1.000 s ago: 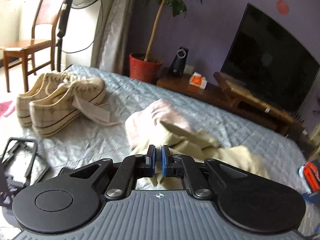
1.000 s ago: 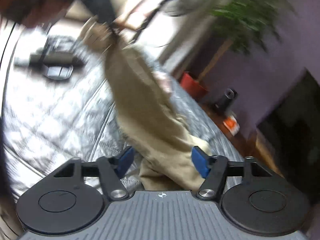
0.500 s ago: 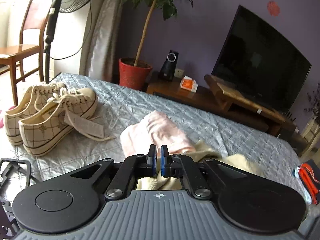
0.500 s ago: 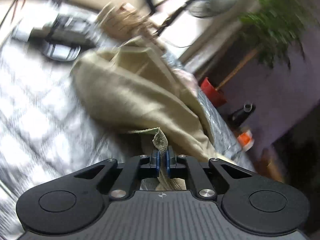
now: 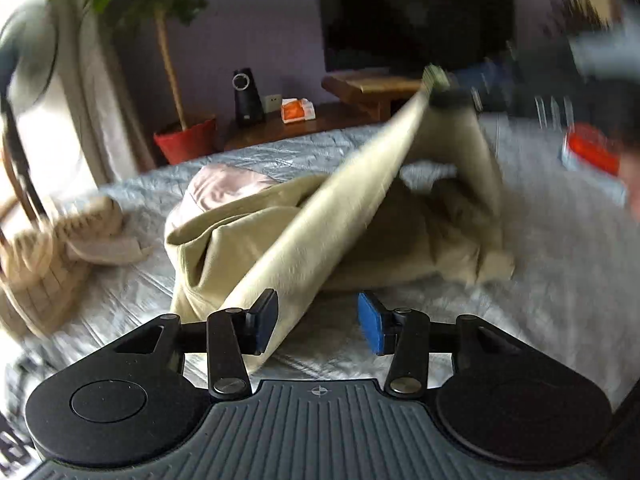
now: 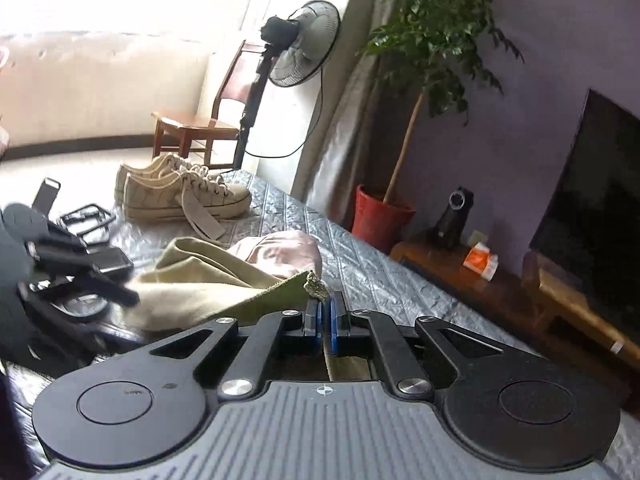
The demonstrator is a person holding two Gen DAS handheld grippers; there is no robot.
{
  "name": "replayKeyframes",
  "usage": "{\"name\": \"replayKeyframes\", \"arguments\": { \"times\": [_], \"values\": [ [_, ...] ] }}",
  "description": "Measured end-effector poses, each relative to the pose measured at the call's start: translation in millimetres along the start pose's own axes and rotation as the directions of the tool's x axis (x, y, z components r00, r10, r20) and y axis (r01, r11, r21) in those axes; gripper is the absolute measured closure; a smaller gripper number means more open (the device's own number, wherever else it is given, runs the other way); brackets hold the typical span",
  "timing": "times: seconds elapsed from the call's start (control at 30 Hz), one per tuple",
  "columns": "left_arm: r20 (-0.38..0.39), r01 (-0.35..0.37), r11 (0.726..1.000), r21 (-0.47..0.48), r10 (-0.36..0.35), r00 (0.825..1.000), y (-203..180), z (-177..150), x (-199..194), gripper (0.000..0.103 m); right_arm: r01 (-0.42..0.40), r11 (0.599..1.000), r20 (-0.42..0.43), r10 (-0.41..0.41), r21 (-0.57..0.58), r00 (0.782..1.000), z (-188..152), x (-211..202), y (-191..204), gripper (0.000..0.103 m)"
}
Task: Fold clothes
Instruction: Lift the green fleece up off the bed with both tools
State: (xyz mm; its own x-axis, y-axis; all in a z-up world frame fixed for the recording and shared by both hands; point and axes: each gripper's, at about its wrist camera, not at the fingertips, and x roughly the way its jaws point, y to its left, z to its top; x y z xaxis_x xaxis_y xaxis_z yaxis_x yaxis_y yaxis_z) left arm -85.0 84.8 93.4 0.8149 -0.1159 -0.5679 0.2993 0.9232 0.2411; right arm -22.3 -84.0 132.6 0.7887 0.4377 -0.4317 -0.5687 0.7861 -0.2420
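A beige garment (image 5: 320,216) lies bunched on the grey quilted bed (image 5: 540,248), with one edge pulled up taut. My right gripper (image 6: 325,322) is shut on that edge of the beige garment (image 6: 208,284); in the left wrist view it holds the raised corner (image 5: 440,84). My left gripper (image 5: 318,322) is open, its jaws wide apart, with the taut edge running against its left finger (image 5: 266,320). A pink garment (image 5: 228,188) lies behind the beige one, also in the right wrist view (image 6: 284,250).
A pair of cream sneakers (image 6: 180,196) stands on the bed's far corner. A black frame and a phone (image 6: 92,236) lie beside them. Beyond the bed are a red plant pot (image 6: 378,218), a fan (image 6: 296,48), a chair (image 6: 200,128), a TV (image 6: 592,216) and a low wooden bench (image 6: 500,292).
My left gripper has opened and swung right. My right gripper, shut on the beige edge, has lifted it up and away, stretching the cloth taut.
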Motion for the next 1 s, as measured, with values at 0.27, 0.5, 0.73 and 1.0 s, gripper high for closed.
{"name": "replayKeyframes", "arguments": {
  "times": [0.27, 0.5, 0.73, 1.0],
  "values": [
    [0.021, -0.124, 0.968, 0.22, 0.123, 0.992, -28.3, -13.1, 26.2, 0.048, -0.031, 0.995, -0.006, 0.032, 0.099, 0.999, 6.6, -10.6, -18.2, 0.098],
    [0.065, -0.199, 0.9, 0.387, 0.188, 0.98, -43.6, -30.0, 51.1, 0.047, -0.066, 0.984, -0.005, 0.068, 0.165, 0.998, 13.4, -8.1, -22.9, 0.098],
    [0.048, -0.198, 0.938, 0.284, 0.192, 0.98, -22.4, -20.6, 50.4, 0.096, -0.05, 0.982, -0.021, 0.055, 0.185, 0.998, 8.8, -8.5, -27.0, 0.098],
    [0.103, -0.145, 0.987, 0.074, 0.137, 0.985, 21.6, 11.6, 8.3, 0.098, 0.008, 0.985, 0.01, -0.01, 0.173, 1.0, 8.1, -35.1, -26.3, 0.098]
  ]
}}
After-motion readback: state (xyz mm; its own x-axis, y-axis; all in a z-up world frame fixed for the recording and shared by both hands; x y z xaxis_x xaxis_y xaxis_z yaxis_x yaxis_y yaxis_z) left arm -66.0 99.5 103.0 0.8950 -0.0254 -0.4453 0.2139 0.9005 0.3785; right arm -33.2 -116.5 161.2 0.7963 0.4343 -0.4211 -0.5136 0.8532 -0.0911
